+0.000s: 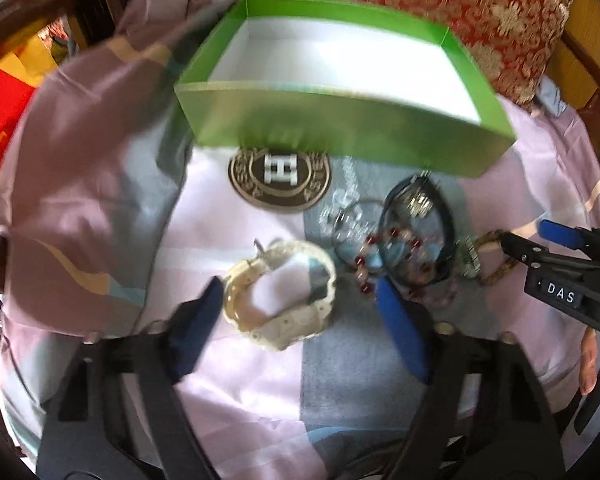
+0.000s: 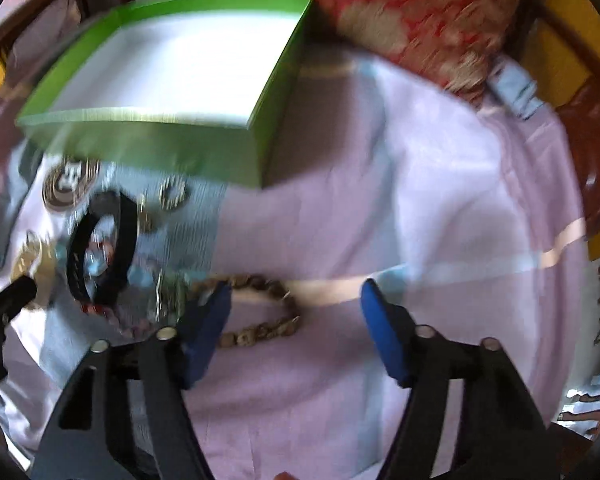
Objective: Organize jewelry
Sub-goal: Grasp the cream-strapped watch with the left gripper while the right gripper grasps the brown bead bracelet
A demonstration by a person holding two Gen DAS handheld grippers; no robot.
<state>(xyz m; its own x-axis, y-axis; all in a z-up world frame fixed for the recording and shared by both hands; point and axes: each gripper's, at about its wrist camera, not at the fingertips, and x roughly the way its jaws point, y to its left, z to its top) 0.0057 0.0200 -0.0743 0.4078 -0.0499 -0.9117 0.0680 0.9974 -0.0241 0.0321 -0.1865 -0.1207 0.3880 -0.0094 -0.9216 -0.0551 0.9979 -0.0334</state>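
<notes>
Starting on the pickup, I judge: my left hand-held gripper (image 1: 300,320) hangs released, jaws spread around the cream woven bracelet (image 1: 282,294) lying on the pink-and-grey bedsheet (image 1: 236,400) — next comes a clean pinch on its stiff band, then a lift into the empty green cardboard box (image 1: 340,132) just behind. My right hand-held gripper (image 2: 296,328), also released, hovers over the knobbly brown bead bracelet (image 2: 268,308).
</notes>
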